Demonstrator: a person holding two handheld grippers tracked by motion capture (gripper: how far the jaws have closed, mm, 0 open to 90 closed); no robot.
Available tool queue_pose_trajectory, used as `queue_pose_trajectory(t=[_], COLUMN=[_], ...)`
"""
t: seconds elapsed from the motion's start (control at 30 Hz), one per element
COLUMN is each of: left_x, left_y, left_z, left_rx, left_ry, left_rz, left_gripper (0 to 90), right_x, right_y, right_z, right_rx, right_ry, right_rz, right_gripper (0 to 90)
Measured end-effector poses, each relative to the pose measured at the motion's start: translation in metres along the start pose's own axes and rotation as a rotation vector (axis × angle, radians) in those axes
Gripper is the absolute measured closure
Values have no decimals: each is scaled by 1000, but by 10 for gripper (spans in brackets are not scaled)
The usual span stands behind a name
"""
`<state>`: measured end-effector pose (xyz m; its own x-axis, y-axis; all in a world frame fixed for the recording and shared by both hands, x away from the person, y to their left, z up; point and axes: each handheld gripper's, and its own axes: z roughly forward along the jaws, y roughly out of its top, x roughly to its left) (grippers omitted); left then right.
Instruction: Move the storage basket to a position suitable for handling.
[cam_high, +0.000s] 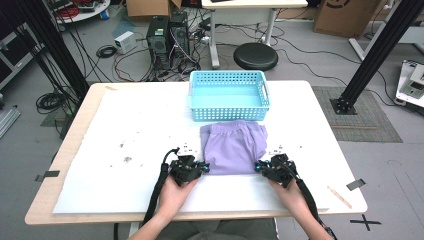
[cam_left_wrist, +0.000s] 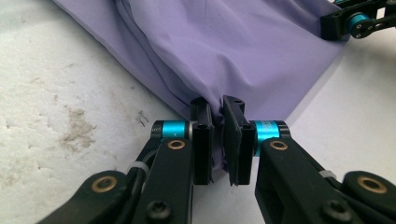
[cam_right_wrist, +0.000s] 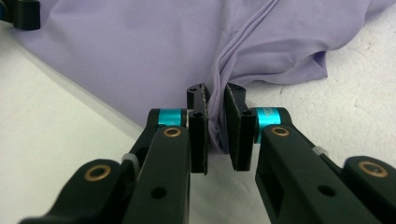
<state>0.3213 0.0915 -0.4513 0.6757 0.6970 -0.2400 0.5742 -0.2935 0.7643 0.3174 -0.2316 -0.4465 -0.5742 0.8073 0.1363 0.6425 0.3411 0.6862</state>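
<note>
While both grippers are clamping onto the near corners of the folded lilac garment (cam_high: 233, 148), the work is sitting at what looks like a midpoint rather than an end. The left gripper (cam_high: 205, 167) is pinching the garment's near left corner: in the left gripper view its jaws are squeezing a bunched ridge of the lilac fabric (cam_left_wrist: 233, 51) between the pads, with cloth puckering out above them. The right gripper (cam_high: 259, 167) is doing the same at the near right corner, and in the right gripper view a twisted fold of the fabric (cam_right_wrist: 140, 51) is being nipped tight between its two jaws.

The garment is lying flat on the white table cover (cam_high: 125, 130), its far edge just in front of the light blue perforated basket (cam_high: 229, 95), touching or nearly touching the basket's near wall; I cannot tell which. It is looking roughly rectangular, with a gathered band showing along the far edge, so some folding appears to be done already.

The basket is standing with nothing visible inside, so I judge the putting-away to be not yet done. What seems to be remaining is at least one more fold, probably carrying the near edge toward the far one, or lifting the cloth over the basket's wall and setting it down inside.
</note>
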Motion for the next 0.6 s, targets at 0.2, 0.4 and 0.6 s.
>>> queue_pose_trajectory(t=[0.2,0.4,0.6], left_x=[-3,-7,-14], left_y=[-2,-7,-13], left_z=[-6,-13,-21], left_rx=[8,19,16], left_ry=[-21,-32,-41], left_rz=[22,37,50], left_gripper=[833,833,833], right_x=[1,8,17], right_y=[-2,-12,-22], right_z=[-3,-11,-19], right_rx=[5,6,5], right_ry=[21,43,60], right_rz=[-2,-13,-26], right_gripper=[832,832,832])
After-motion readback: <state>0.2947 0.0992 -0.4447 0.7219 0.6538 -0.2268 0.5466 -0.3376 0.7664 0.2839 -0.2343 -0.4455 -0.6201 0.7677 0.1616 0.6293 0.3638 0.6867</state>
